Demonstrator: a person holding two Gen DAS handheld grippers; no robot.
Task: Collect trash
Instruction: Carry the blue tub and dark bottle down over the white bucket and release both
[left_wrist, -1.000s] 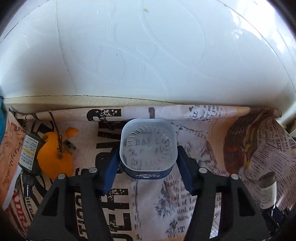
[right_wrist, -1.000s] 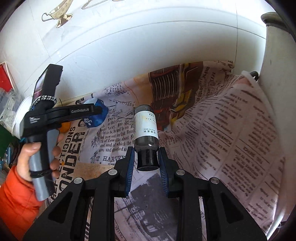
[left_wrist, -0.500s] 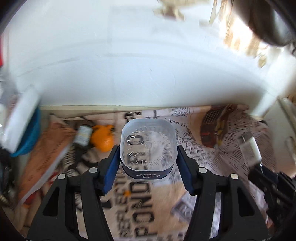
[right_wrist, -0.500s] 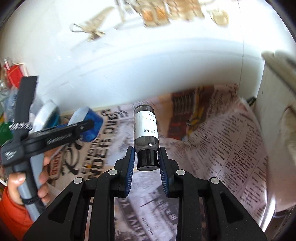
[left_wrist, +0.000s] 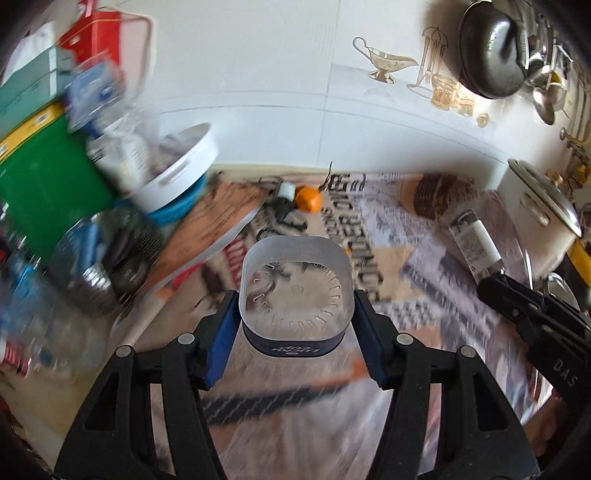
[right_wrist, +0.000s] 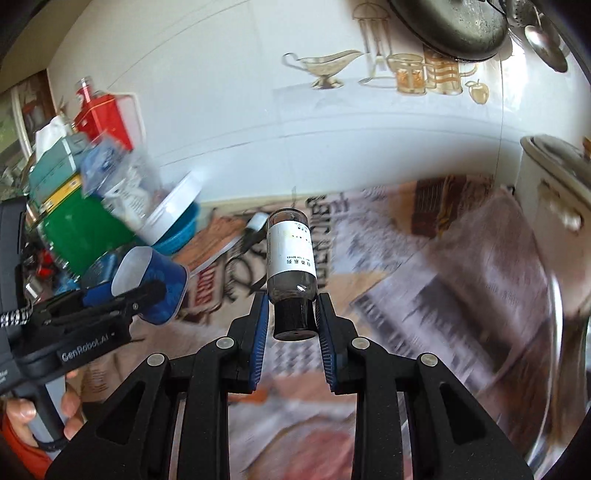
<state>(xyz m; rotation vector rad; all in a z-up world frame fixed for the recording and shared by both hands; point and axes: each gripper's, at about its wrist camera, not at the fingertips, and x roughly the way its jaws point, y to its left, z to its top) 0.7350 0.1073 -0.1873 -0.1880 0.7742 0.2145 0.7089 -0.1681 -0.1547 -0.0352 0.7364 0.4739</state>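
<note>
My left gripper (left_wrist: 293, 314) is shut on a blue plastic cup (left_wrist: 295, 291) with a white inside, held above the newspaper-covered counter (left_wrist: 399, 280). It also shows in the right wrist view (right_wrist: 151, 280), at the left. My right gripper (right_wrist: 291, 314) is shut on the black cap of a small clear bottle (right_wrist: 290, 258) with a white label, held in the air. That bottle shows at the right of the left wrist view (left_wrist: 476, 243). On the counter by the wall lie an orange peel (left_wrist: 308, 199) and a small dark bottle (left_wrist: 284, 195).
A white bowl on a blue one (left_wrist: 177, 177), a green box (left_wrist: 44, 192), a red tin (left_wrist: 96, 33) and jars crowd the left. A white pot with a lid (left_wrist: 543, 206) stands at the right. A dark pan (left_wrist: 491, 48) hangs on the tiled wall.
Both grippers have lifted and pulled back from the wall with the cup and the bottle still held. The counter looks farther away and the left-side clutter has come into view.
</note>
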